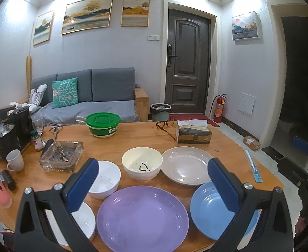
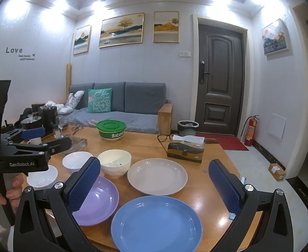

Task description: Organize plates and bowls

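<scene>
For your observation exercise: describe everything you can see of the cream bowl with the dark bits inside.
The cream bowl is round, deep and glossy, ceramic by its look. It stands upright on the wooden table, behind the purple plate, between a white bowl and the pale plate. A few dark scraps lie on its bottom. Nothing grips it.

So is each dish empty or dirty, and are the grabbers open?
Purple plate: empty.
Blue plate: empty.
Beige plate: empty.
Cream bowl: upright, dark bits inside.
White bowl: upright, looks empty.
Green bowl: lid on.
Ashtray: dirty with butts.
Left gripper: open, holding nothing.
Right gripper: open, holding nothing.
</scene>
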### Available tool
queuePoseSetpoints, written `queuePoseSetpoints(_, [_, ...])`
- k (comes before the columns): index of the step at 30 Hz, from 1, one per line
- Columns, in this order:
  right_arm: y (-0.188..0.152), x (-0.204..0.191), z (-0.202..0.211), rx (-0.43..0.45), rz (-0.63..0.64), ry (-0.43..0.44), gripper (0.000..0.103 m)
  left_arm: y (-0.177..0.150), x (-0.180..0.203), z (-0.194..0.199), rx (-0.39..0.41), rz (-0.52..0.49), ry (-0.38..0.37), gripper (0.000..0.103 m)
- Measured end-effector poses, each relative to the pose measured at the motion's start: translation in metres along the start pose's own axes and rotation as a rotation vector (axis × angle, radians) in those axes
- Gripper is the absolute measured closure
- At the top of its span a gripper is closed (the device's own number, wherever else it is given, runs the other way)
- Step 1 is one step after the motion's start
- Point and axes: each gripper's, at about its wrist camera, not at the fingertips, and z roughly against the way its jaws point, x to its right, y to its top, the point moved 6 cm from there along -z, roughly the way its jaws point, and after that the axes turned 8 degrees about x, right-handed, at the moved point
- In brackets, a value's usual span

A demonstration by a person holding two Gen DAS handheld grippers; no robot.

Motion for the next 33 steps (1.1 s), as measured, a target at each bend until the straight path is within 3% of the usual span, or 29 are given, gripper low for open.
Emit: queuePoseSetpoints(33, [-0.0072, -0.0033, 0.0024, -0.014, -0.007, 0.009, 0.001, 0.0008, -0.0020, 0.0050, 0.015, 0.000, -0.005, 0.000])
